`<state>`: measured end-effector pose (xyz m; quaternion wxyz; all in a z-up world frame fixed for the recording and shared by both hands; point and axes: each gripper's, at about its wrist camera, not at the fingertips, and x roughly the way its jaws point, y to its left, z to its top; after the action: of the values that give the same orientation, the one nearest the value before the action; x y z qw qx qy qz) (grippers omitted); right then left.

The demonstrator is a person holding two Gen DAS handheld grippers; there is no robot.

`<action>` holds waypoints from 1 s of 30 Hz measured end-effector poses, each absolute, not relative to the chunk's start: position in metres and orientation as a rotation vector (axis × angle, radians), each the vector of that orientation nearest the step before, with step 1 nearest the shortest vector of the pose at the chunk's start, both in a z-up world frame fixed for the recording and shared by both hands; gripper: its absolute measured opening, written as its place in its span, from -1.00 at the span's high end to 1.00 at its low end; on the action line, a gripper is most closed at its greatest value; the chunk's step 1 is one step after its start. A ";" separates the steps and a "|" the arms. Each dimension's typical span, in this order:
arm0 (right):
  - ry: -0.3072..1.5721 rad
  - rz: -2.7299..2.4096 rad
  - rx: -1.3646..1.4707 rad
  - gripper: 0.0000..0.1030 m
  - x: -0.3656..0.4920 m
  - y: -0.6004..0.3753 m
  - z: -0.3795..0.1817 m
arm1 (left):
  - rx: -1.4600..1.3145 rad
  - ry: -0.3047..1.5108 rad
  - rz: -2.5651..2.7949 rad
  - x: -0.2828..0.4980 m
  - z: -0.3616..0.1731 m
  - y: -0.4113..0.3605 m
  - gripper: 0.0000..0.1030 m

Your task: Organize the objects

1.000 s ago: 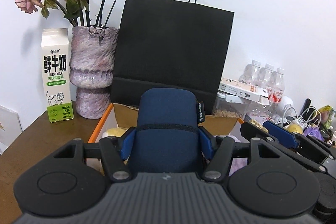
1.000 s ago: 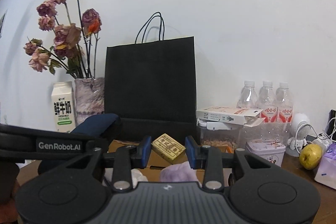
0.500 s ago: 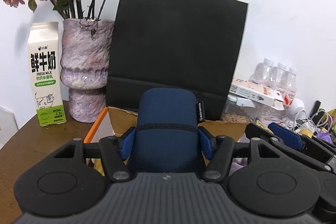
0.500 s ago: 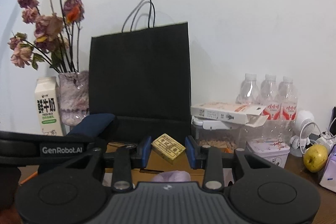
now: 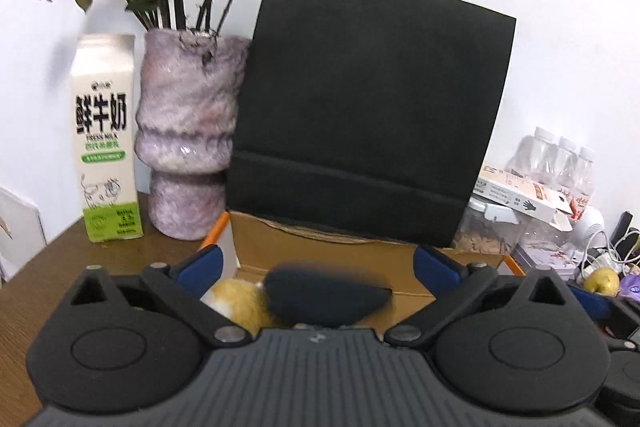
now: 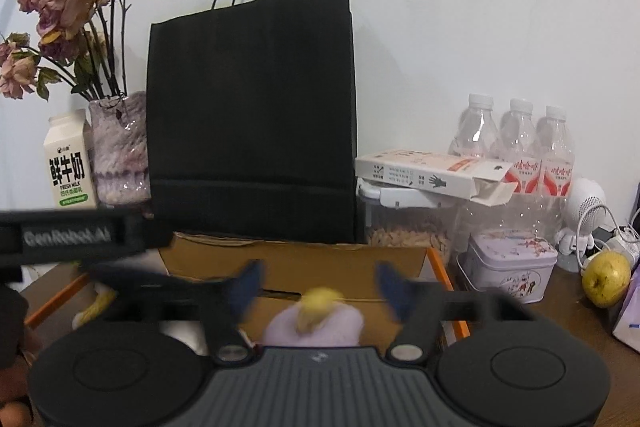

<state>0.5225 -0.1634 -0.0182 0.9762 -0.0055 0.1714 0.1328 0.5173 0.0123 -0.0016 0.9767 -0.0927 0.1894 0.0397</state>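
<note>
**Cardboard box takes both dropped items; tongs spreading**

Cardboard box (image 5: 328, 251) sits on the brown wooden table (image 5: 48, 267), just in front of the black paper bag (image 5: 368, 99) at the back wall.

Left gripper (image 5: 316, 263): jaws opening, wide apart. Navy pouch (image 5: 324, 293) lies blurred between them, touching neither pad, over the box. Judged soft, light fabric, not fragile; best taken across its middle, where it compresses.

Right gripper (image 6: 318, 287): jaws opening, apart. Small yellow item (image 6: 318, 305), blurred, sits free between them above a lilac soft lump (image 6: 316, 327) in the box. Judged light; shape unclear, so grip point cannot be told.

Surface: table crowded. Vase (image 5: 188, 131) and milk carton (image 5: 106, 139) at left edge; water bottles (image 6: 516, 143), tin (image 6: 508, 263), pear (image 6: 606, 277) toward right. White wall behind.
</note>
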 end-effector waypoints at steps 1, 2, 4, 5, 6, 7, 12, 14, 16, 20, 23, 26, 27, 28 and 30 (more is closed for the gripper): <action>0.339 0.265 -0.007 -1.00 0.521 -0.164 -0.018 | -0.183 0.383 0.076 0.517 -0.001 0.013 -1.00; 0.328 0.263 -0.005 -1.00 0.520 -0.164 -0.017 | -0.180 0.386 0.075 0.518 -0.001 0.013 -1.00; 0.328 0.260 -0.001 -1.00 0.519 -0.165 -0.015 | -0.175 0.392 0.082 0.518 -0.002 0.014 -1.00; 0.330 0.261 0.004 -1.00 0.519 -0.165 -0.015 | -0.173 0.395 0.083 0.519 -0.002 0.014 -1.00; 0.334 0.264 0.007 -1.00 0.519 -0.166 -0.015 | -0.171 0.397 0.083 0.519 -0.003 0.014 -1.00; 0.339 0.265 0.007 -1.00 0.519 -0.166 -0.015 | -0.171 0.399 0.082 0.518 -0.003 0.015 -1.00; 0.352 0.264 0.012 -1.00 0.519 -0.168 -0.014 | -0.167 0.386 0.080 0.513 -0.001 0.020 -1.00; 0.355 0.268 0.015 -1.00 0.517 -0.169 -0.013 | -0.158 0.383 0.078 0.510 0.001 0.020 -1.00; 0.356 0.272 0.009 -1.00 0.515 -0.170 -0.011 | -0.153 0.373 0.075 0.505 0.003 0.021 -1.00; 0.352 0.271 -0.003 -1.00 0.507 -0.173 -0.005 | -0.143 0.361 0.066 0.494 0.009 0.023 -1.00; 0.349 0.270 -0.011 -1.00 0.499 -0.176 0.000 | -0.137 0.350 0.060 0.482 0.014 0.024 -1.00; 0.354 0.277 -0.019 -1.00 0.489 -0.179 0.004 | -0.123 0.346 0.054 0.468 0.017 0.024 -1.00; 0.356 0.279 -0.022 -1.00 0.486 -0.180 0.004 | -0.119 0.346 0.053 0.463 0.018 0.024 -1.00; 0.355 0.281 -0.025 -1.00 0.481 -0.181 0.005 | -0.115 0.348 0.053 0.458 0.019 0.024 -1.00; 0.355 0.288 -0.030 -1.00 0.470 -0.183 0.008 | -0.108 0.351 0.047 0.447 0.020 0.025 -1.00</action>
<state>0.4703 -0.1827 0.0076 0.9739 -0.0149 0.1759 0.1428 0.4475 0.0247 0.0196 0.9829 -0.0535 0.1744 0.0235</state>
